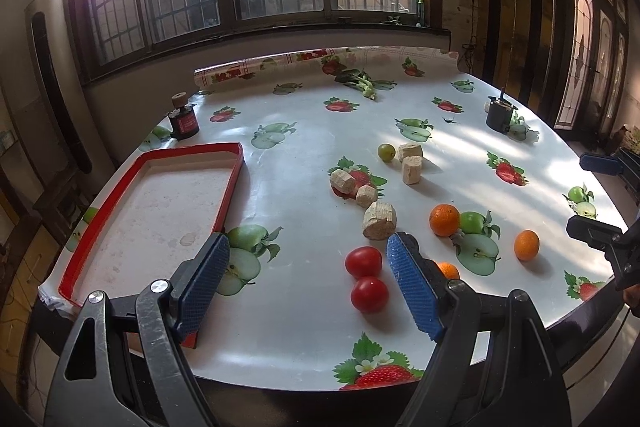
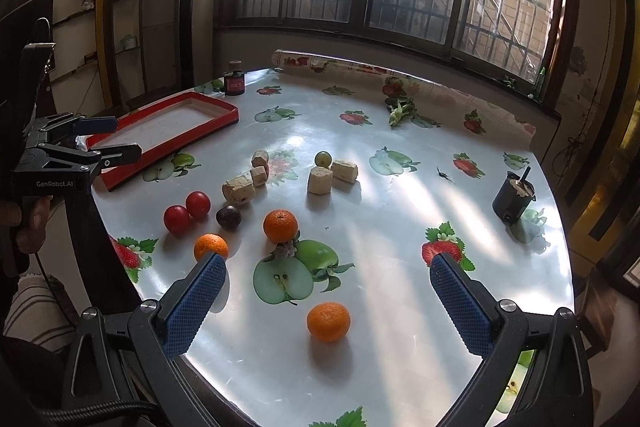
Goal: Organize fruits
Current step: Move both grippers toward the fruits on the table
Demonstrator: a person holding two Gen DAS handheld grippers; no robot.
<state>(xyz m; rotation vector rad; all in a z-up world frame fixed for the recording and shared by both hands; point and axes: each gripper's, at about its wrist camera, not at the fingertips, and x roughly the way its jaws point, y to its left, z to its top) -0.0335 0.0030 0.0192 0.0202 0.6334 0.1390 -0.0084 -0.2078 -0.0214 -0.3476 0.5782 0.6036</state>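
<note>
We see a round table (image 2: 400, 227) covered by a fruit-printed oilcloth, with a rolled end of the cloth along its far edge below the window. On the left portion of the table lies the red-rimmed tray (image 1: 160, 195), its pale floor holding nothing visible. The left gripper (image 1: 308, 247) hovers above the near table edge beside the tray's near corner, its jaws spread wide and gripping nothing; we also see it from the side in the right wrist view (image 2: 120, 139). The right gripper (image 2: 328, 263) is likewise released, jaws wide apart, above the near-right part of the table. The fruits all lie loose on the cloth, outside the tray. Three oranges are present: the largest orange (image 2: 281, 225) sits near the table centre, a second orange (image 2: 328, 321) lies between the right gripper's fingers, and a third orange (image 2: 211, 246) lies just beyond the tip of its left finger. Two red tomatoes (image 1: 363, 261) rest touching each other, between the left gripper's fingers in the left wrist view. A dark plum (image 2: 229, 217) sits just beside them. Five cork-like blocks (image 2: 320, 181) are scattered mid-table in two groups. A small green grape (image 2: 323, 158) lies just beside the farther group. A dark cup (image 2: 514, 197) stands at right, and a small red-labelled bottle (image 1: 183, 123) beyond the tray.
</note>
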